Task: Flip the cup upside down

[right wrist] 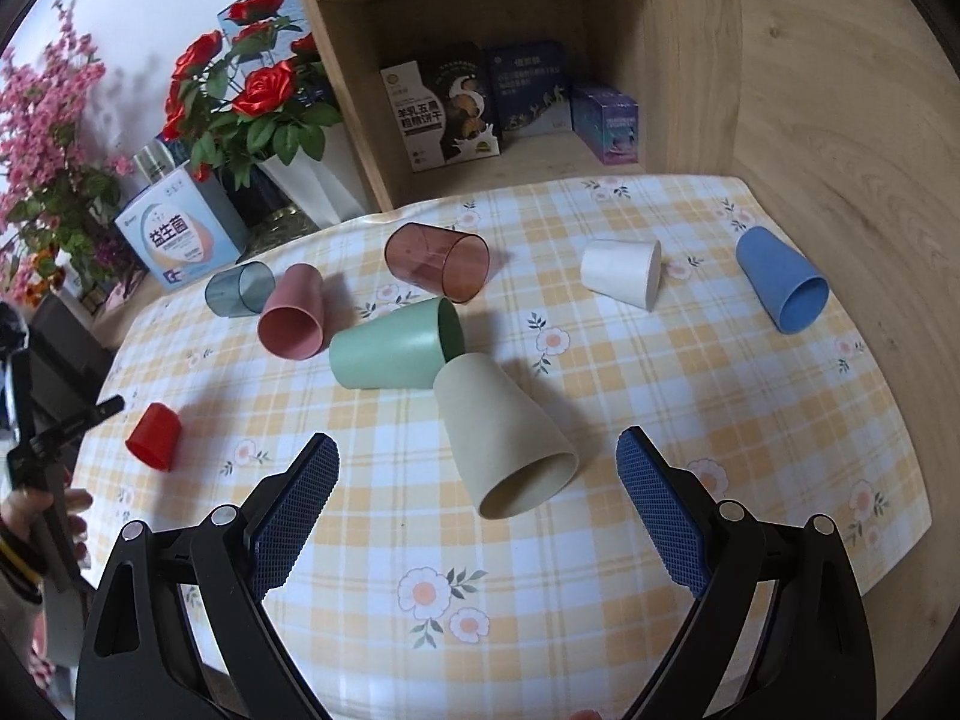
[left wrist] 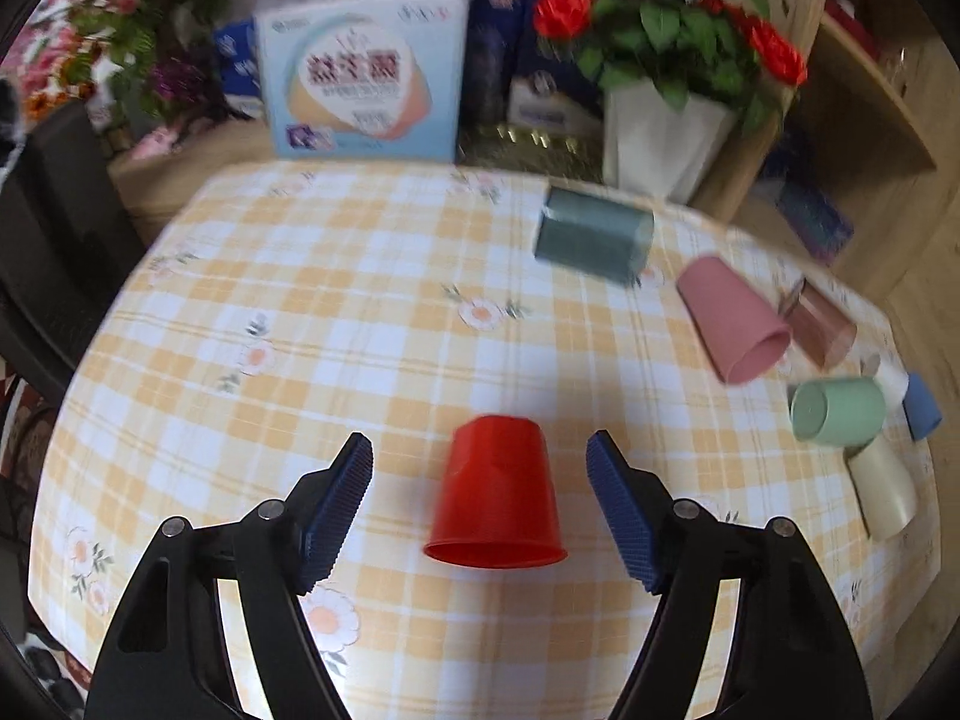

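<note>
A red cup (left wrist: 495, 498) stands upside down on the checked tablecloth (left wrist: 360, 330), between the fingers of my left gripper (left wrist: 480, 504), which is open and not touching it. The red cup also shows in the right wrist view (right wrist: 153, 435) at the far left. My right gripper (right wrist: 477, 492) is open and empty; a beige cup (right wrist: 504, 444) lies on its side between and just beyond its fingers, mouth toward me.
Several cups lie on their sides: green (right wrist: 390, 351), pink (right wrist: 294, 315), grey clear (right wrist: 240, 288), brown clear (right wrist: 438, 261), white (right wrist: 624, 273), blue (right wrist: 780, 279). A white vase of red roses (left wrist: 660, 138), a box (left wrist: 366, 78) and a wooden shelf (right wrist: 510, 60) stand behind the table.
</note>
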Available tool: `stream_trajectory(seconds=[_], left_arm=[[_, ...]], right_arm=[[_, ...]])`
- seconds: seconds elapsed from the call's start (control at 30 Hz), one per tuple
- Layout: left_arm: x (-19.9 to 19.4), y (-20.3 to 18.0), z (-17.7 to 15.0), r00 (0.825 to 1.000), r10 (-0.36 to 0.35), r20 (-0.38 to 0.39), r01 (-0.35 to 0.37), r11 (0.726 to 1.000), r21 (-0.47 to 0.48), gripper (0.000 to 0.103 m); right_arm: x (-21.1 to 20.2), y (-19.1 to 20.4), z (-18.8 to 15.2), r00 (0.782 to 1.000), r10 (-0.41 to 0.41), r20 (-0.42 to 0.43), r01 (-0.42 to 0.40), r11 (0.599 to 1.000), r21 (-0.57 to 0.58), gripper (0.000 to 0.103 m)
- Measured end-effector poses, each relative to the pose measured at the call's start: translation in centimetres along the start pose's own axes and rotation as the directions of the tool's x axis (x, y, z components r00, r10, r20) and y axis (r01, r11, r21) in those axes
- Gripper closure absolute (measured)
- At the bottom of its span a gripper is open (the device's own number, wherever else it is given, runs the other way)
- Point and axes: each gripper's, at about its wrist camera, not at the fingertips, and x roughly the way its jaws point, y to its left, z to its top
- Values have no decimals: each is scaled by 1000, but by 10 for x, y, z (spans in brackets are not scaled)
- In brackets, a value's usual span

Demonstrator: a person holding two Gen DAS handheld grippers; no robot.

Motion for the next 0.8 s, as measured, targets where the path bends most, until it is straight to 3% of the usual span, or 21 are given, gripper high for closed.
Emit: stream_trajectory(seconds=[0.23,0.3,0.37,0.67,0.8], left_arm=[[34,-8,1,992,28,-126,-18,996,84,32],[44,-7,-1,984,28,-173,-12,996,92,35],[50,-7,-3,979,23,-201,-4,995,98,45],[60,-9,-2,973,24,-231,-3,996,89,49],[54,-10,-5,972,-24,-234,36,998,50,49]], right_arm=[[10,-4,2,998,-57,-24,57,998,4,12],[12,-5,2,998,-61,-25,61,998,10,12],[15,-6,0,998,-63,-30,63,998,17,12],[26,-6,-9,996,-44,-75,47,999,28,12],[25,-5,-10,997,-39,-70,41,999,29,12]])
